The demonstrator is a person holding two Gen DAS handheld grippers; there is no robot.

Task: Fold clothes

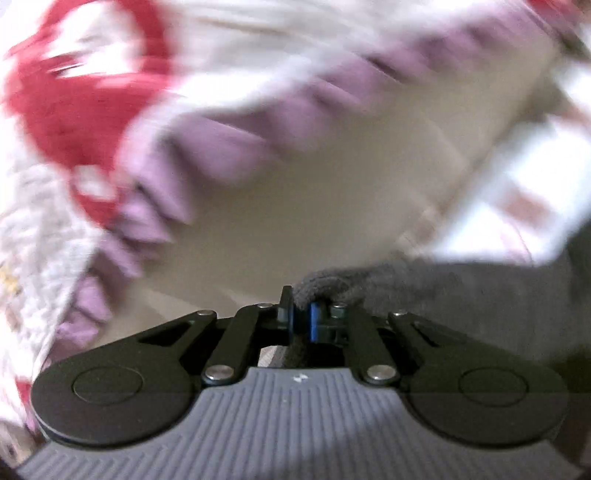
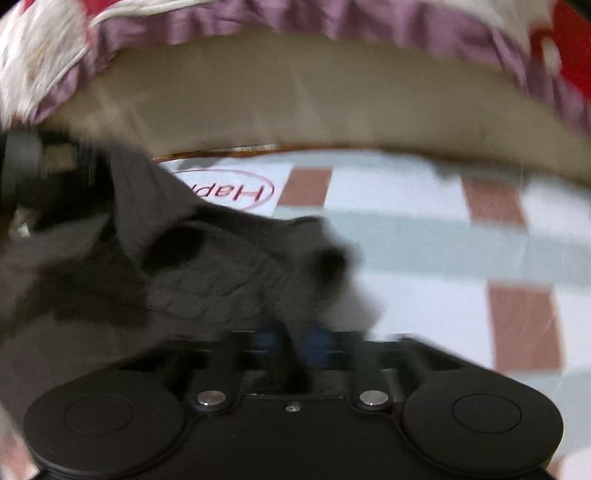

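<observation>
Pinching soft grey knit garment (image 1: 461, 291) between both tongs (image 1: 301, 317) (image 2: 293, 341).

The checked sheet (image 2: 424, 236) serves as the ground here: the garment (image 2: 177, 273) lies bunched on its left part, one edge pinched between the closed fingers of the right gripper (image 2: 295, 341) at the sheet's near side. Beyond the sheet's far edge runs a plain band (image 2: 295, 107), and behind that band the frilled quilt (image 2: 369, 18). In the left wrist view the left gripper (image 1: 301, 317) clamps another edge of the garment (image 1: 461, 295), with the sheet (image 1: 517, 192) lying to the right.
</observation>
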